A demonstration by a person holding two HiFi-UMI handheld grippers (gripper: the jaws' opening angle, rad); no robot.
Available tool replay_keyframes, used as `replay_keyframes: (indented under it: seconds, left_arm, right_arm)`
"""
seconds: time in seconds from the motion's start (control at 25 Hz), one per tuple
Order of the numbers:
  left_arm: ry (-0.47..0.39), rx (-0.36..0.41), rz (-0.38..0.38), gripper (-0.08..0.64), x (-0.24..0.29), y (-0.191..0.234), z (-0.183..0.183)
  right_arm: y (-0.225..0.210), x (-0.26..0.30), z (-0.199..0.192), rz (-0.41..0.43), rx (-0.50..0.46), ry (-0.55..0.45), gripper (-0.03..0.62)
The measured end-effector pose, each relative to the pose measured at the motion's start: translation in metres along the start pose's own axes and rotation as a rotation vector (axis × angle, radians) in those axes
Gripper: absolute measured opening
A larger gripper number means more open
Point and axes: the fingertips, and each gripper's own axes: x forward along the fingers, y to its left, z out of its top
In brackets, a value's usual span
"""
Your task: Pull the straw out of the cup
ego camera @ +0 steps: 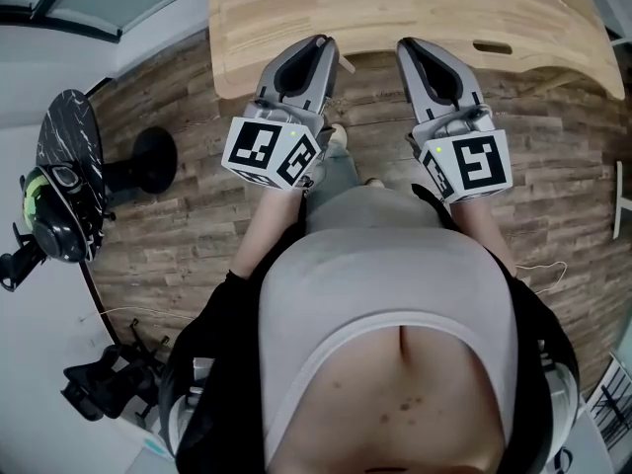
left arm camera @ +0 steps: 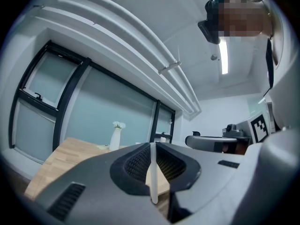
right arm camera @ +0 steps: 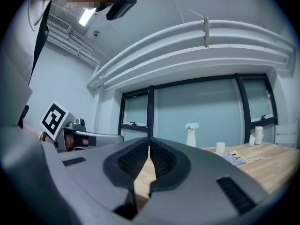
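Note:
My left gripper [ego camera: 314, 47] is held level at the near edge of the wooden table [ego camera: 395, 8]. Its jaws are shut on a thin white straw [left arm camera: 153, 177], which stands upright between the pads. My right gripper [ego camera: 415, 49] is beside it, also level, shut with nothing between its jaws [right arm camera: 149, 143]. A small white cup [right arm camera: 220, 147] stands far off on the table in the right gripper view. No straw shows in that cup.
A white vase with flowers [right arm camera: 191, 136] stands at the table's far side before tall windows, papers [right arm camera: 234, 157] lying near the cup. A black chair [ego camera: 67, 171] and black gear [ego camera: 104, 383] sit on the floor to my left.

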Motion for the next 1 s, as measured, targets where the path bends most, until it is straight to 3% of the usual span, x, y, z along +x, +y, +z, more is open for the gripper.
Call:
replay_keyframes:
  seconds: [0.4,0.76,1.0]
  left_arm:
    - [0.0,-0.008,0.012,0.038,-0.027,-0.057,-0.01]
    - [0.009,0.03,-0.006,0.038,-0.035,-0.075,-0.009]
    - [0.019,0.01,-0.024,0.038,-0.032,-0.083,-0.016]
  right_arm:
    - [0.007,-0.055,-0.006,0.026,0.057,-0.005,0.031]
    - [0.01,-0.067,0.002,0.023,0.065,-0.03,0.031]
    - [0.013,-0.069,0.002,0.041,0.073,-0.022,0.031]
